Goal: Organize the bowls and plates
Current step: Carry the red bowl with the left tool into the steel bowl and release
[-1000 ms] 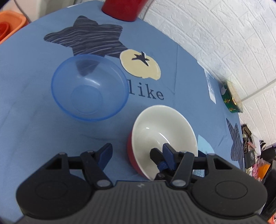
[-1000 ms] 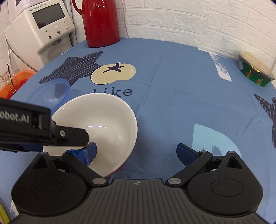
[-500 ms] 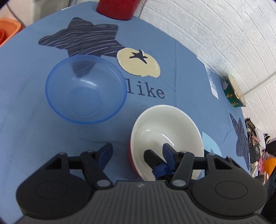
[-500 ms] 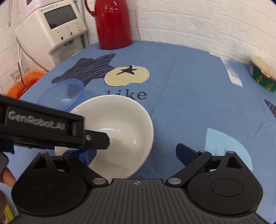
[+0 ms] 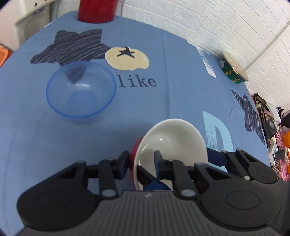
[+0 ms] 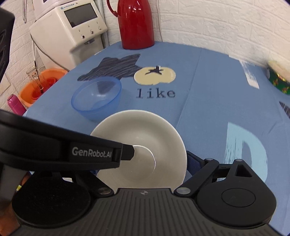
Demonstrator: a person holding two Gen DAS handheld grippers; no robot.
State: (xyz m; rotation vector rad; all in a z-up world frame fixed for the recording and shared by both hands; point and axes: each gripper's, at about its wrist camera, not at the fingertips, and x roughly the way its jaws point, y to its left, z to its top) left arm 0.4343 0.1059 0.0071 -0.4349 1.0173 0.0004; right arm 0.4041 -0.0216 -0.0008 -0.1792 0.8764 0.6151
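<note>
A white bowl with a red outside [image 5: 174, 141] [image 6: 145, 130] sits tilted just in front of both grippers. My left gripper [image 5: 141, 161] is shut on its near rim, one finger inside and one on the red wall. In the right wrist view the left gripper reaches in from the left, its fingertip [image 6: 128, 154] in the bowl. My right gripper [image 6: 142, 166] is open, with the bowl between its fingers and the right finger [image 6: 192, 161] [image 5: 213, 158] at the bowl's right rim. Its left finger is mostly hidden. A clear blue bowl [image 5: 81, 92] [image 6: 97, 98] stands upright farther back on the left.
A blue printed tablecloth [image 5: 181, 63] [image 6: 208, 81] covers the round table. At its far edge stands a red jug [image 5: 97, 10] [image 6: 136, 23], at its right edge a green tin [image 5: 233, 70] [image 6: 277, 79]. Beyond the left edge are a white machine [image 6: 70, 27] and an orange basin [image 6: 41, 81].
My left gripper's fingers have closed on the white bowl's rim. The bowl has tilted and moved away from the blue bowl, and now lies between my right gripper's fingers.
</note>
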